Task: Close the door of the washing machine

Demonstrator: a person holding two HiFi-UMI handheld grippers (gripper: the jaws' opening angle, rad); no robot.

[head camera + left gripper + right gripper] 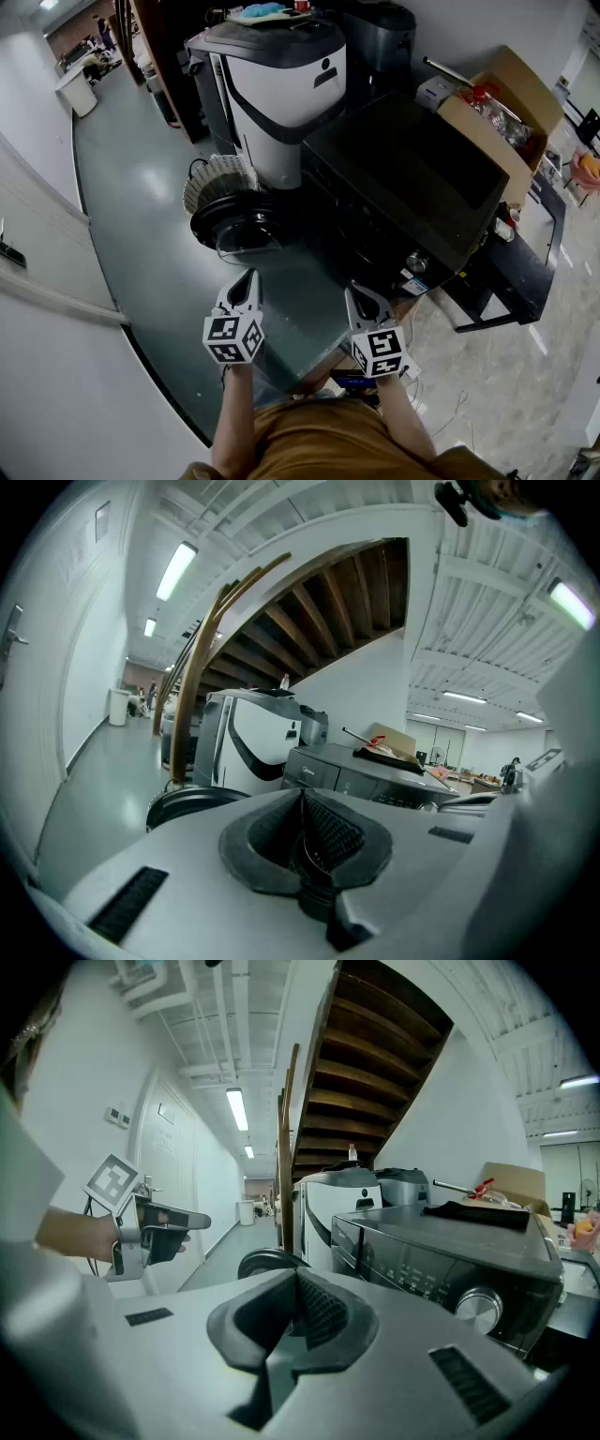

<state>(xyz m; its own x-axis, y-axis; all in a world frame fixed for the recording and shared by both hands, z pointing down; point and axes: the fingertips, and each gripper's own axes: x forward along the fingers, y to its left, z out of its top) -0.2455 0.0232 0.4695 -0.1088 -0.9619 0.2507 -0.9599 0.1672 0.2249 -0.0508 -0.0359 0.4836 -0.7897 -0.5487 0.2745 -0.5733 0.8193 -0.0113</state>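
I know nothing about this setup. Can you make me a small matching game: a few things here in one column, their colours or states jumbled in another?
Things:
1 washing machine door
2 cardboard box
3 left gripper
4 tall machine behind the door

Descriptions:
A white with a dark top
B swung open
C brown, full of things
D fingers together, empty

Pairs: 1-B, 2-C, 3-D, 4-A

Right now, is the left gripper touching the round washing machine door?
Apart. The right gripper view shows the left gripper held in the air, with bare floor between it and the open door farther ahead.
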